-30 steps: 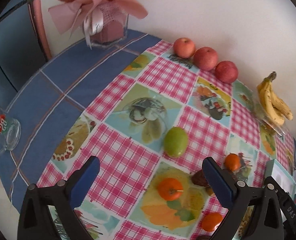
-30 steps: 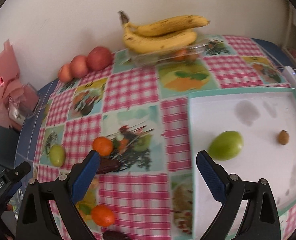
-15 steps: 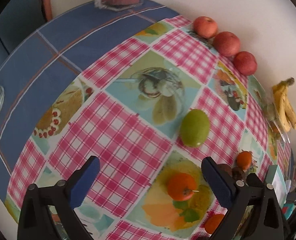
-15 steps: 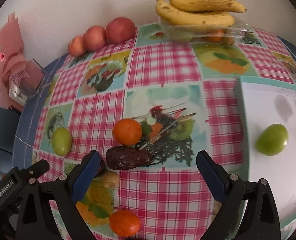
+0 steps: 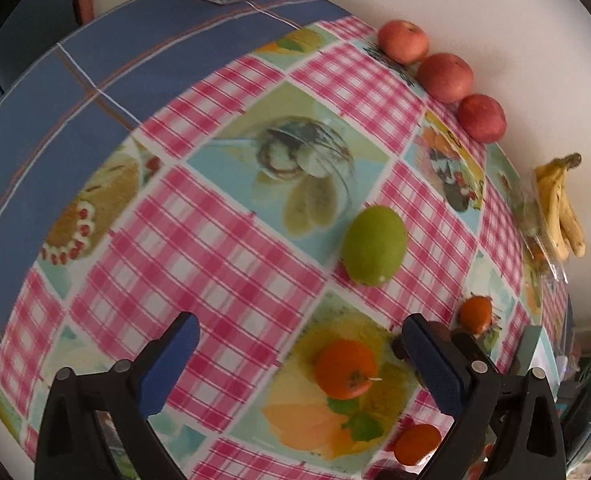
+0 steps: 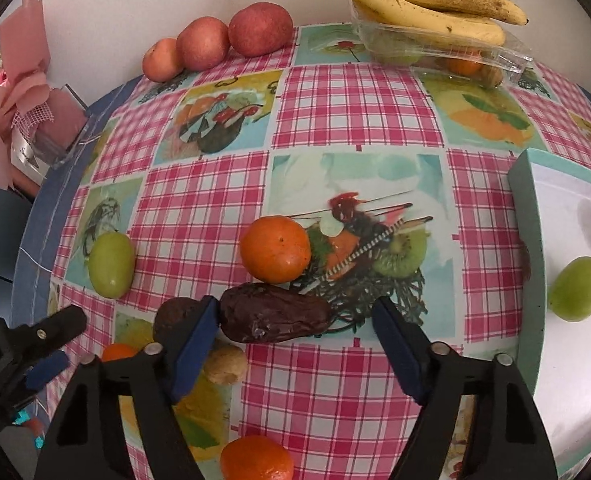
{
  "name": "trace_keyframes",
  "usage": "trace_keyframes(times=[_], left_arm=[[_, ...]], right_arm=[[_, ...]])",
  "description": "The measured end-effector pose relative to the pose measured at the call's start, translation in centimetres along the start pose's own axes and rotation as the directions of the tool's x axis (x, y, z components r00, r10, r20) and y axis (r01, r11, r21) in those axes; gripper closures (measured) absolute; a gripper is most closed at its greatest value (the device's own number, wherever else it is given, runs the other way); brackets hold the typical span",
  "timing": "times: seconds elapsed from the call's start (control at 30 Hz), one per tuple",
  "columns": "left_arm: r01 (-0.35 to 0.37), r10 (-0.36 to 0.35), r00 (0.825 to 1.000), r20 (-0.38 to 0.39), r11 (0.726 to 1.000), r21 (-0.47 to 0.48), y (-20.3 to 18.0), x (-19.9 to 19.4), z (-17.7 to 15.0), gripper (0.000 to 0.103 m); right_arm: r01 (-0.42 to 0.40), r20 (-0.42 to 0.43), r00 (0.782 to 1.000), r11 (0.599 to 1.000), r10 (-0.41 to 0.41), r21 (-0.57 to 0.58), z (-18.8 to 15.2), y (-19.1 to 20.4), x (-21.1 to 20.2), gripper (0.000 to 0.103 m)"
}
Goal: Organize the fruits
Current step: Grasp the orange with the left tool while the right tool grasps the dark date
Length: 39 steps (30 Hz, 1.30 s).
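Two tongs hover over the table. My right tongs are closing around the date, not yet pinching it. Left tongs gape above an orange. Next, I judge: squeeze gently, lift, carry to the tray.

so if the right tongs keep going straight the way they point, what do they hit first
Most likely the dark date: it lies between the closing right tongs, against the left pad, with the right pad still clear. Depth is uncertain; the tablecloth comes next.
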<state>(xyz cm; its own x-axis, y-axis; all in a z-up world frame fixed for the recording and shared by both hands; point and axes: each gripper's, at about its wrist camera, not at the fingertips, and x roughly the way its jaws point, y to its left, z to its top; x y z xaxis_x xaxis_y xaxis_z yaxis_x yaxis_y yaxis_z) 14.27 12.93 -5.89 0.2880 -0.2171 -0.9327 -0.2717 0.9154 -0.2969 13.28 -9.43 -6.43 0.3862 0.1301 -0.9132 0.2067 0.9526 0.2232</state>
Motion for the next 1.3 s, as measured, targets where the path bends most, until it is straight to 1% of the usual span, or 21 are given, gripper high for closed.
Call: trace_keyframes(times=[0.07, 0.3, 0.47, 0.5, 0.6, 0.7, 0.77, 0.83, 0.9, 0.93, 0.97, 1.0, 1.1, 1.13, 1.23, 1.3], left_arm=[[0.006, -0.006, 1.000, -0.008, 1.000, 0.005, -0.3, 0.2, -0.1, 0.001], [0.013, -0.013, 1.000, -0.018, 1.000, 0.024, -1.0, 0.5, -0.4, 0.003], [0.015, -0.013, 0.999, -0.037, 0.999, 0.041, -1.2, 0.7, -0.7, 0.010], [0.018, -0.016, 0.999, -0.042, 0.999, 0.043, -1.2, 0.8, -0.8, 0.011], [0.030, -0.028, 0.998, -0.053, 0.999, 0.039, -1.2, 1.0, -1.0, 0.013], [0.029, -0.026, 0.998, -0.060, 0.998, 0.050, -1.6, 1.2, -1.2, 0.016], [0.020, -0.016, 0.998, -0.065, 0.998, 0.062, -1.9, 1.3, -1.3, 0.023], [0.008, -0.004, 0.998, -0.063, 0.998, 0.069, -2.0, 1.3, -1.3, 0.026], [0.012, -0.008, 0.998, -0.068, 0.998, 0.069, -2.0, 1.3, -1.3, 0.027], [0.014, -0.009, 0.998, -0.069, 0.997, 0.071, -2.0, 1.3, -1.3, 0.029], [0.011, -0.006, 0.998, -0.069, 0.997, 0.075, -2.1, 1.4, -1.3, 0.034], [0.008, -0.003, 0.998, -0.069, 0.997, 0.079, -2.1, 1.3, -1.4, 0.036], [-0.007, 0.013, 0.998, -0.066, 0.996, 0.090, -2.4, 1.5, -1.4, 0.038], [-0.013, 0.020, 0.998, -0.065, 0.995, 0.097, -2.5, 1.6, -1.5, 0.040], [-0.011, 0.019, 0.998, -0.068, 0.994, 0.106, -2.6, 1.6, -1.6, 0.054], [0.003, 0.006, 0.997, -0.073, 0.994, 0.113, -2.8, 1.7, -1.6, 0.061]], right_arm=[[-0.003, 0.000, 1.000, 1.000, 0.003, -0.001, 0.0, 0.0, 0.0, 0.027], [-0.027, -0.005, 1.000, 1.000, 0.027, 0.004, 0.1, -0.2, -0.1, 0.037], [-0.033, -0.007, 0.999, 0.999, 0.033, 0.018, 0.1, -1.0, -0.6, 0.042], [-0.031, -0.007, 0.999, 0.999, 0.031, 0.019, 0.1, -1.2, -0.6, 0.044], [-0.017, -0.003, 1.000, 0.999, 0.017, 0.039, 0.2, -2.1, -0.8, 0.045], [-0.013, -0.004, 1.000, 0.998, 0.014, 0.067, 0.2, -3.2, -1.0, 0.045], [-0.010, -0.004, 1.000, 0.997, 0.011, 0.081, 0.3, -3.8, -1.1, 0.045], [-0.004, -0.004, 1.000, 0.996, 0.005, 0.092, 0.3, -4.3, -1.2, 0.045], [0.000, -0.006, 1.000, 0.995, 0.001, 0.098, 0.3, -4.7, -1.4, 0.045], [0.004, -0.008, 1.000, 0.995, -0.003, 0.101, 0.3, -4.8, -1.4, 0.045], [0.006, -0.009, 1.000, 0.995, -0.005, 0.103, 0.3, -4.9, -1.5, 0.045], [0.008, -0.010, 1.000, 0.994, -0.007, 0.105, 0.3, -5.0, -1.5, 0.045], [0.006, -0.012, 1.000, 0.994, -0.005, 0.110, 0.2, -5.1, -1.6, 0.045], [0.005, -0.012, 1.000, 0.994, -0.003, 0.113, 0.3, -5.1, -1.6, 0.045], [0.003, -0.013, 1.000, 0.993, -0.001, 0.122, 0.3, -5.4, -1.9, 0.045], [-0.004, -0.008, 1.000, 0.992, 0.005, 0.125, 0.3, -5.5, -2.3, 0.045]])
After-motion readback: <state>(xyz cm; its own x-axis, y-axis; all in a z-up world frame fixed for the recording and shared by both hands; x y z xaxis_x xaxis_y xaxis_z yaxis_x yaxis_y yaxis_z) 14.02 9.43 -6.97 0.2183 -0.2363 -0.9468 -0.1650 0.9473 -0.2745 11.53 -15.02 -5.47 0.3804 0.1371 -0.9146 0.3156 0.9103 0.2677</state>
